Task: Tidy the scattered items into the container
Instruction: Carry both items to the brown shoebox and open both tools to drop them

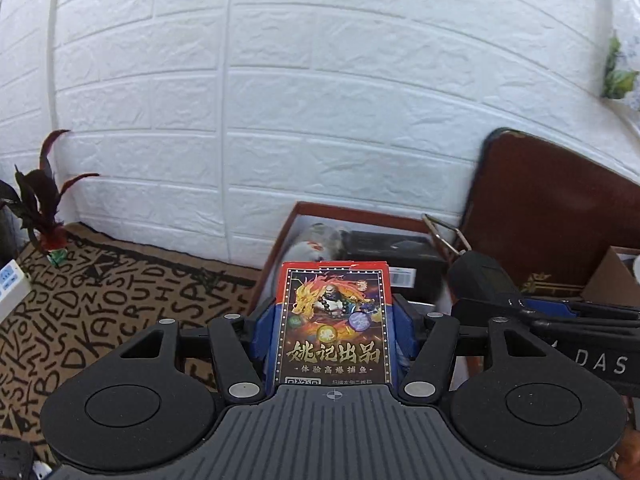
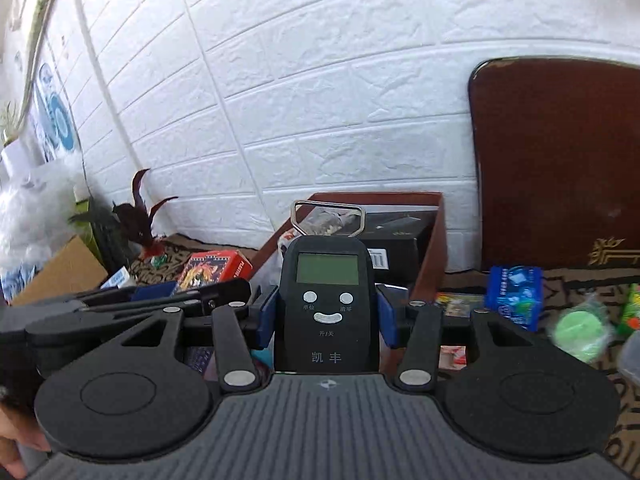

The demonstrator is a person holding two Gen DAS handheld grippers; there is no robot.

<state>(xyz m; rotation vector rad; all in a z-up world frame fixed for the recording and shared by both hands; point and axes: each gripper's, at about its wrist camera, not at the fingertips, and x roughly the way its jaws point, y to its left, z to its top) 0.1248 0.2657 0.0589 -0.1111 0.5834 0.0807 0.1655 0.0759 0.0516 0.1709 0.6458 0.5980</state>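
Playing-card box (image 1: pixel 335 324) is being clamped in the left gripper (image 1: pixel 334 320), while the right gripper (image 2: pixel 326 316) is gripping a digital hanging scale (image 2: pixel 326 300), both hovering before the brown container (image 2: pixel 430 248).

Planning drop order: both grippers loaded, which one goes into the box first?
Probably right: its black scale already faces the brown box opening head-on. The left gripper's card pack sits beside and short of it.
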